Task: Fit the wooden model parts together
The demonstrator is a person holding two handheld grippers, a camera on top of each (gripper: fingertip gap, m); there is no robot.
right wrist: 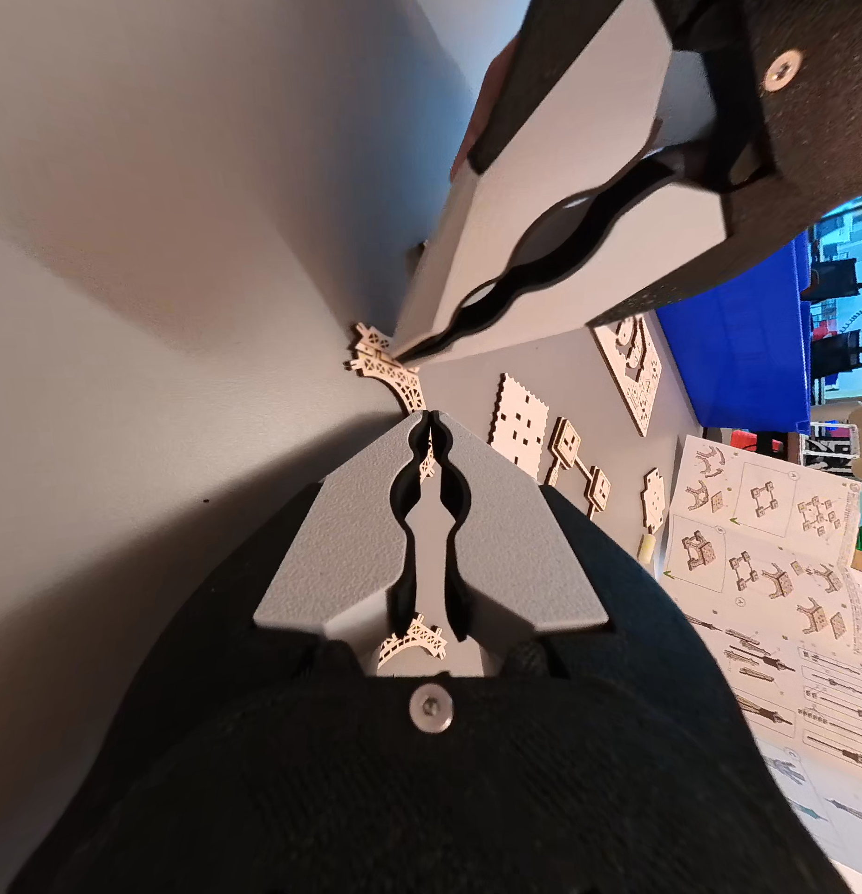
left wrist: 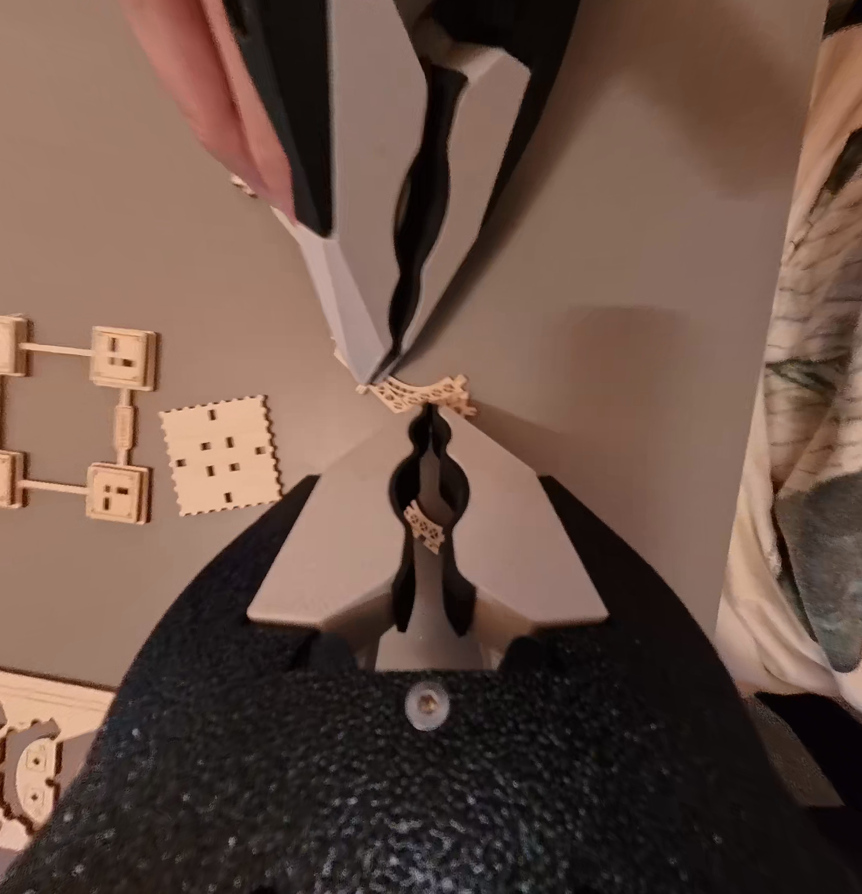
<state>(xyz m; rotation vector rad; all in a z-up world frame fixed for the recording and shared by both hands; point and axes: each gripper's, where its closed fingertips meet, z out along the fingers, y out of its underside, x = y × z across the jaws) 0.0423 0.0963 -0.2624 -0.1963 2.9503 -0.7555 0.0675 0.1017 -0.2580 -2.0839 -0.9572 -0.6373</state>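
A pale wooden lattice arch part hangs in the air between my two grippers, above the grey table. My left gripper is shut on its lower edge, and a bit of lattice shows between the fingers farther back. My right gripper comes in from above and is shut on the arch's left end. In the right wrist view the arch runs from my right gripper up to the left gripper. More lattice shows deep between the right fingers. I cannot tell whether it is one part or two.
A square slotted wooden plate and a frame of square blocks joined by rods lie on the table to the left. A cut-out parts sheet, an instruction sheet and a blue bin lie nearby. A person's clothing is at the right. From the right gripper's tips to the square slotted wooden plate is close to 7 cm. The right camera catches it too, in the right wrist view.
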